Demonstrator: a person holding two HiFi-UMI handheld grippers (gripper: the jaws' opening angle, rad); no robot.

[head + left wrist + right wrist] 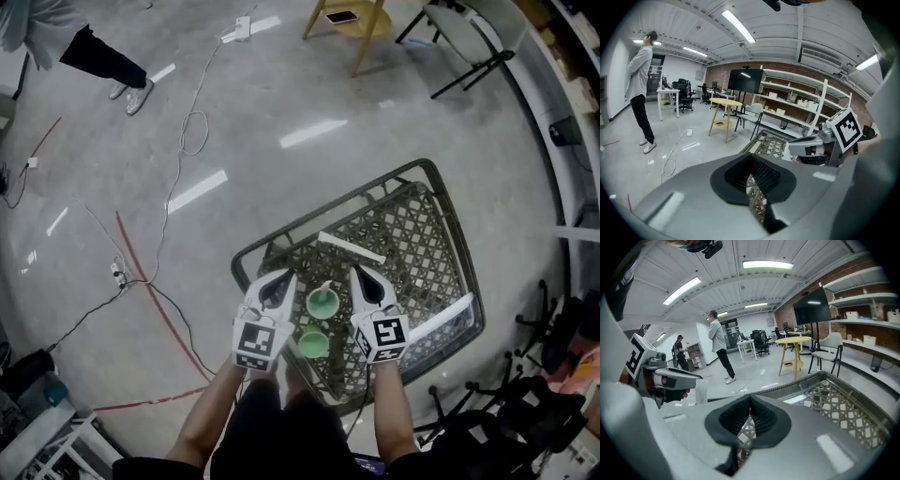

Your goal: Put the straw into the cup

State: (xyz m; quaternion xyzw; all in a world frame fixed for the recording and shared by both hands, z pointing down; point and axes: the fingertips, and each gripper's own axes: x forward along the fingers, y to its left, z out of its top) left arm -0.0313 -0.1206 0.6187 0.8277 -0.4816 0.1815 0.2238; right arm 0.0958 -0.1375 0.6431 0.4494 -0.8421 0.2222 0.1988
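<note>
Two green cups stand on the dark lattice surface (427,230), one just behind the other along the gap between the two grippers. The near cup (313,343) shows only its green inside. The far cup (322,302) is also green inside, with a pale bit at its far rim that is too small to tell. Neither cup has a straw standing clearly in it.

The straw (352,247), long and white, lies flat on the lattice beyond the far cup, apart from both cups and slanting across the surface. A second white strip (441,317) lies along the right side of the surface.

The left gripper (281,277) hovers left of the cups. Its fingers are drawn together to a point, and only the lattice shows through the slit below where they meet. It holds nothing and touches nothing.

The right gripper (362,272) hovers right of the cups. Its fingers are pressed together in the same way and are empty, clear of the cups and the straw.

Both grippers point toward the straw, with their tips short of it.

A person (94,52) stands on the floor well away from the surface.
</note>
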